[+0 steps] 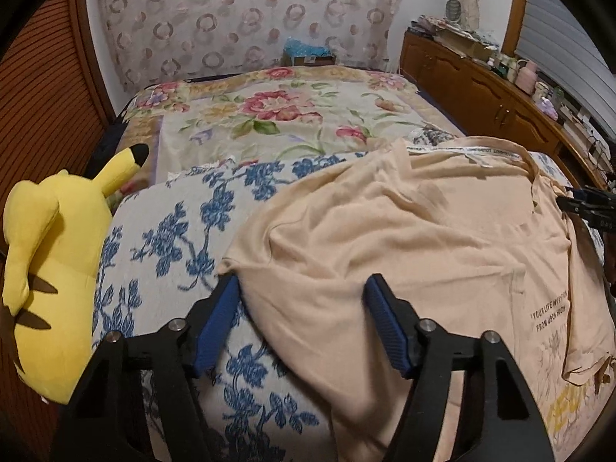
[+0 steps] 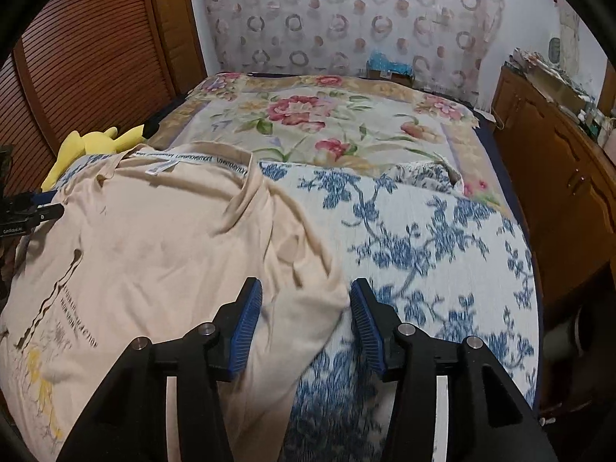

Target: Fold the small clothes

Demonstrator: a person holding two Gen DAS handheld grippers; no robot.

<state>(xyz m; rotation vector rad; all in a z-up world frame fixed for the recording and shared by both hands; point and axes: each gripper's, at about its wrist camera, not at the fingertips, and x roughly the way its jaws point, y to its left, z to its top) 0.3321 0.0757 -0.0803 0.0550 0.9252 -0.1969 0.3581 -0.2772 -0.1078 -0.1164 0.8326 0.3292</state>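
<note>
A beige T-shirt (image 1: 404,238) lies spread and rumpled on the blue-flowered bed cover (image 1: 173,231), neck band toward the far side. It also shows in the right wrist view (image 2: 161,246). My left gripper (image 1: 302,283) is open, its blue pads astride the shirt's left sleeve edge, not closed on it. My right gripper (image 2: 306,287) is open, its pads astride the shirt's right sleeve end. Each gripper shows small at the edge of the other's view: the right gripper (image 1: 585,202) and the left gripper (image 2: 34,208).
A yellow plush toy (image 1: 50,254) lies at the bed's left edge, beside a wooden slatted door (image 2: 88,57). A pink-flowered blanket (image 1: 285,115) covers the far half of the bed. A wooden cabinet (image 1: 489,92) with clutter on top runs along the right.
</note>
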